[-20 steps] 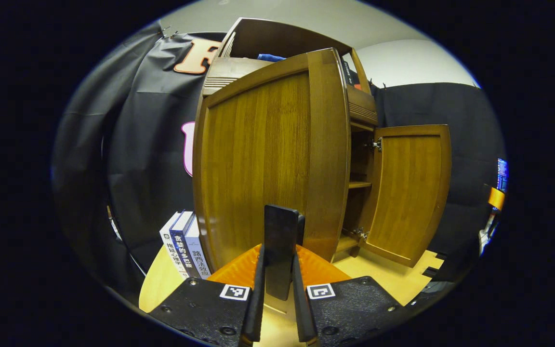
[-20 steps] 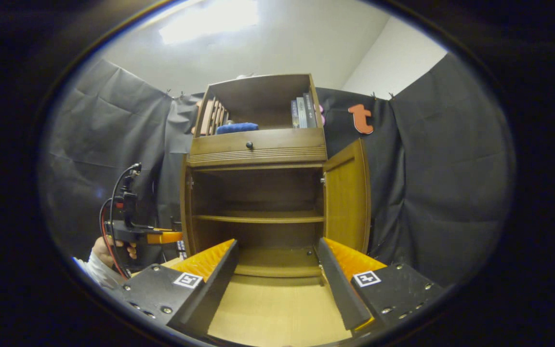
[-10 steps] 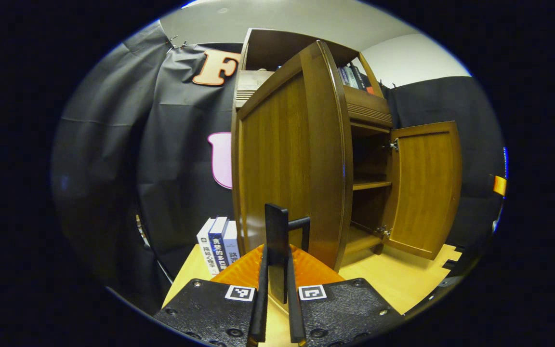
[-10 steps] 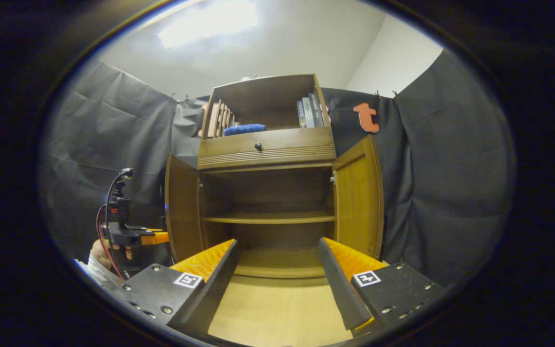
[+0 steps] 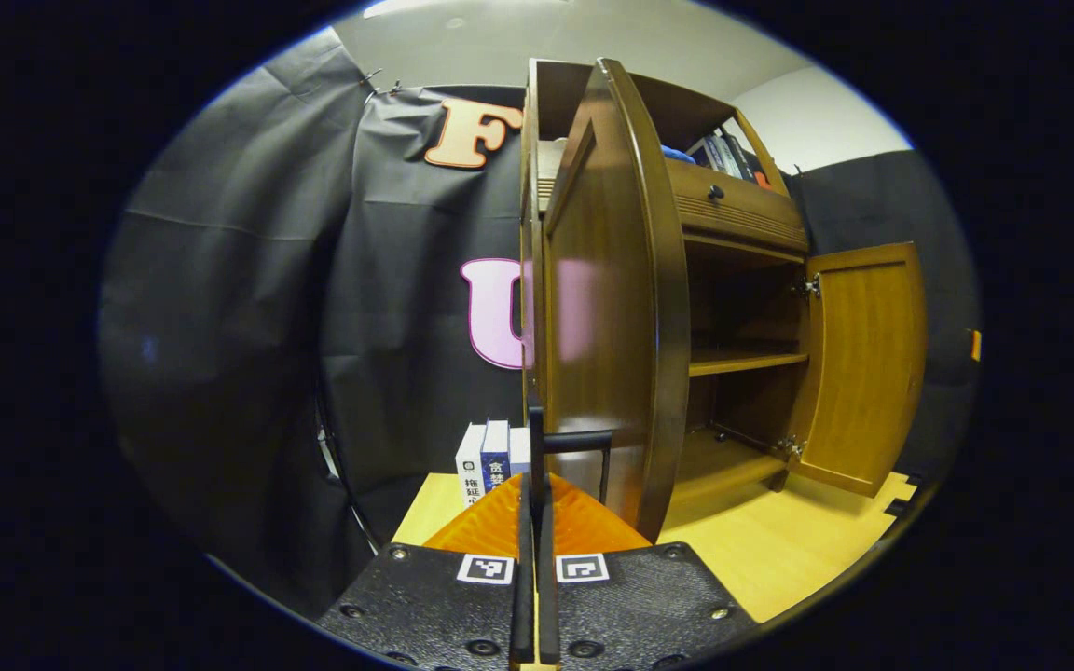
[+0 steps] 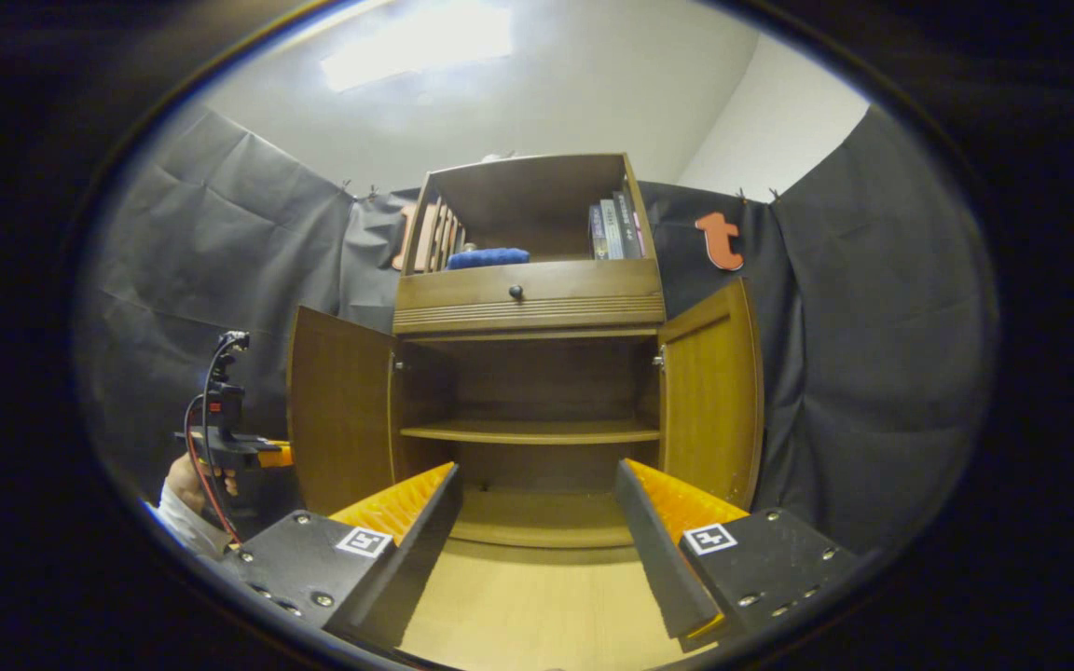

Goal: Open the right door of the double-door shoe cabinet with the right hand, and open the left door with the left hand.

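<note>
The brown wooden shoe cabinet (image 6: 528,298) stands with both lower doors open. In the left gripper view the left door (image 5: 602,308) is seen almost edge-on. My left gripper (image 5: 534,494) is shut on that door's dark bar handle (image 5: 579,435). The right door (image 5: 863,363) hangs wide open farther right. In the right gripper view the left door (image 6: 341,410) and right door (image 6: 709,391) flank the bare inner shelf (image 6: 528,431). My right gripper (image 6: 537,522) is open, holds nothing and sits well back from the cabinet. The left gripper (image 6: 239,447) and a hand (image 6: 187,480) show beside the left door.
A few books (image 5: 490,457) stand on the light wooden surface (image 6: 537,606) left of the cabinet. Above the doors is a drawer with a dark knob (image 6: 516,293). The top shelf holds books (image 6: 613,228) and a blue cloth (image 6: 488,257).
The left door has swung farther open, carried by my left gripper, which stays shut on its handle. My right gripper stays open and has hardly moved.
</note>
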The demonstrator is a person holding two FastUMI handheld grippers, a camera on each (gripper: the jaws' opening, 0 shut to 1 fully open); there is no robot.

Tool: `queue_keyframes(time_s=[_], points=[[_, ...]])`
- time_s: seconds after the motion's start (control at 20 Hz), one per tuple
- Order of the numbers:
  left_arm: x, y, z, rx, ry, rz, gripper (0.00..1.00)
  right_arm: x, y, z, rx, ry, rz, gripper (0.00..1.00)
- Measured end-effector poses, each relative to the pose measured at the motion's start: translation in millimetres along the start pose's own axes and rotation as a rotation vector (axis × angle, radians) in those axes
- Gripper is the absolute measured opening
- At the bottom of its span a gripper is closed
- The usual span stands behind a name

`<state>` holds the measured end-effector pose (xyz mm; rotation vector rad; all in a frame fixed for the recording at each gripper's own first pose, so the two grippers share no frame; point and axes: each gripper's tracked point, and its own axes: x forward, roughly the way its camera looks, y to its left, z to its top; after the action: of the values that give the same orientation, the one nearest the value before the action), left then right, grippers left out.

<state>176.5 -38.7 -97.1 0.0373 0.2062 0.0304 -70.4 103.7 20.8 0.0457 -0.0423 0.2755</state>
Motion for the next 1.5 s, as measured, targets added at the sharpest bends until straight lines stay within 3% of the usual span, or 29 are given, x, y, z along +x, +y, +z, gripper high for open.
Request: queue_keyframes(time_s=[0.35,0.75,0.95,1.0,1.2,1.25,1.5], points=[[0.0,2.3,-0.1,-0.008,-0.005,-0.043,0.0,4.0,0.8,2.2,0.021,0.002,-0.017,0.98],[-2.6,0.4,-3.4,-0.007,0.014,-0.043,0.0,13.9,-18.6,-1.9,0.049,0.015,-0.062,0.98],[-11.8,2.9,-6.6,0.01,0.036,-0.016,0.14,14.3,-32.7,-8.5,0.051,0.021,-0.091,0.98],[-9.0,3.4,-7.3,0.013,0.036,-0.008,0.05,14.4,-32.8,-9.6,0.062,0.023,-0.086,0.98],[-19.0,6.9,-4.0,0.002,0.024,0.055,0.21,12.6,-43.7,-13.8,0.051,0.028,-0.097,0.98],[-19.7,9.4,0.0,0.003,0.012,0.077,0.19,12.3,-44.2,-13.3,0.053,0.03,-0.094,0.98],[-25.0,16.9,11.5,0.024,-0.042,0.162,0.53,11.2,-59.4,-8.8,0.068,0.022,-0.105,0.98]])
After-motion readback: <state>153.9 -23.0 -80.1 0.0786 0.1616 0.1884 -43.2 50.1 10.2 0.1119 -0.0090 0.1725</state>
